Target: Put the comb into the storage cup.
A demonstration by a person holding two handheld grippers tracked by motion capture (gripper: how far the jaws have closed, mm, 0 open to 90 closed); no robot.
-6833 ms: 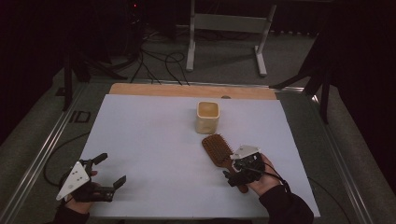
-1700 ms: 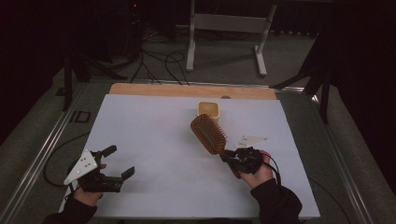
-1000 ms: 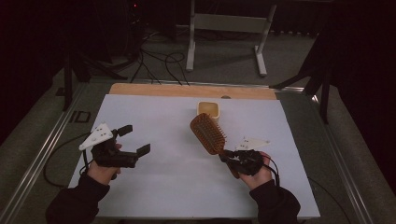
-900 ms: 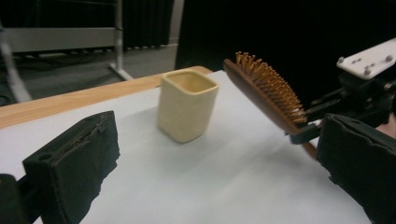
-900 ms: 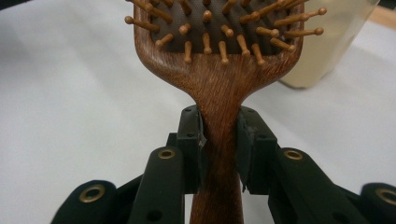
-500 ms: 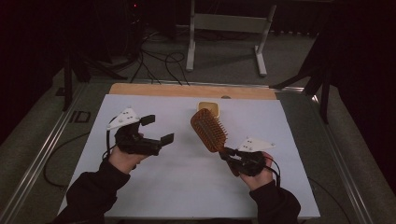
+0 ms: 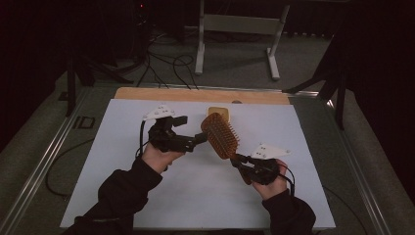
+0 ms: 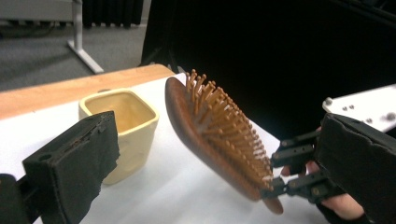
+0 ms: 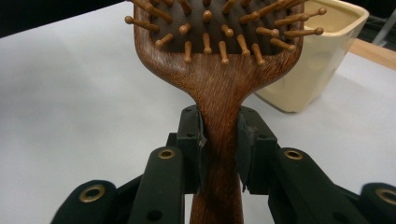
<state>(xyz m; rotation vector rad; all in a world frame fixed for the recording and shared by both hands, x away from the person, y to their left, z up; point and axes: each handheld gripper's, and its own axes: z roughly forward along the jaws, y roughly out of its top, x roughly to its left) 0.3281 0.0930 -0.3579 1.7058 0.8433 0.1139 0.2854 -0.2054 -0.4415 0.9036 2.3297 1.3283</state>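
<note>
The right gripper (image 7: 243,163) is clamping its jaws on the handle of the wooden hairbrush (image 7: 221,135), holding it tilted above the white surface (image 7: 122,196) near the yellow cup (image 7: 219,112). The left gripper (image 7: 195,139) is reaching in with jaws wide open, empty. A handover looks underway; next, those jaws need to straddle the brush head and close.

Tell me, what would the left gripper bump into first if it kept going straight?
Most likely the wooden hairbrush: its head sits between the left gripper's open jaws, though depth is unclear.
</note>
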